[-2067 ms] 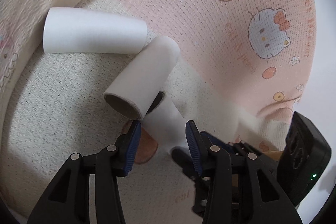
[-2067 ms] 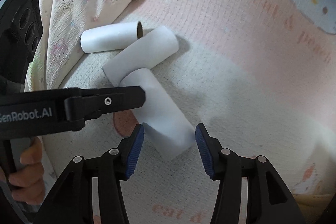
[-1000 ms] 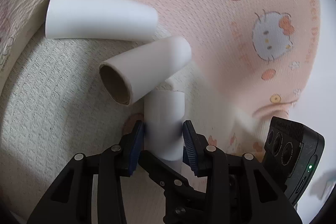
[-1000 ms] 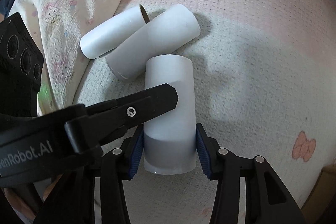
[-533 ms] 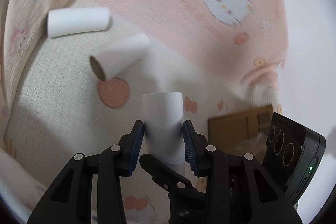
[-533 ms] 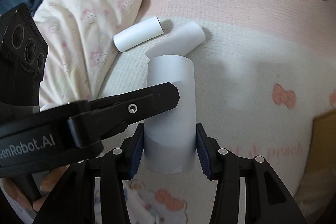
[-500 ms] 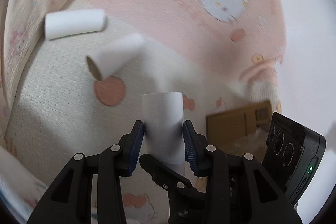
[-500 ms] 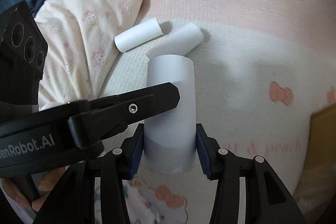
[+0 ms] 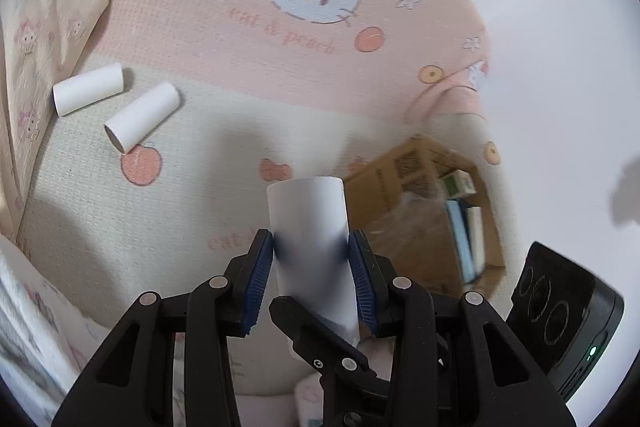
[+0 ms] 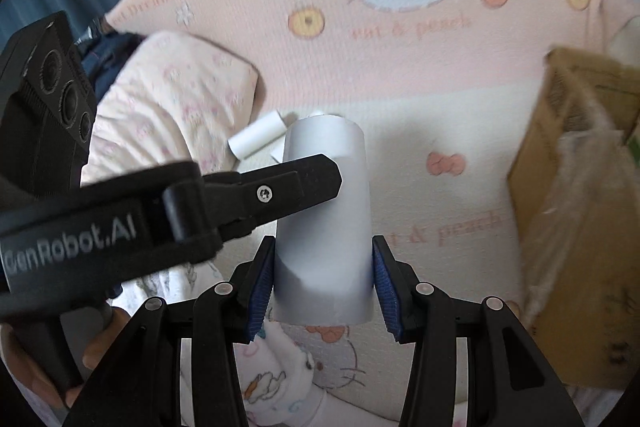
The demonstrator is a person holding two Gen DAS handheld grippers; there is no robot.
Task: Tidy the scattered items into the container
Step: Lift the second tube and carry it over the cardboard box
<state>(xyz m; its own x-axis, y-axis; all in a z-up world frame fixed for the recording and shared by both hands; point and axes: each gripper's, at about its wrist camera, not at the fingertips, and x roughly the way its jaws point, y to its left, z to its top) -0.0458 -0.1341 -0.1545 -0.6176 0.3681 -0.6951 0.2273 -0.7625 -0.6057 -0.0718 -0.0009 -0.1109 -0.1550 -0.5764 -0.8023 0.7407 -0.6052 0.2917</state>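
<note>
Two grippers clamp one white paper tube between them, lifted clear of the bed cover. The left gripper has its blue pads pressed on the tube's sides, and the right gripper is clenched on the same tube lower down, its pads tight against both sides. Two more tubes lie on the cover near its pillow edge: one tube just beside the pillow and a second tube close to it. The cardboard box sits open at the cover's far right edge, holding some small packs.
</note>
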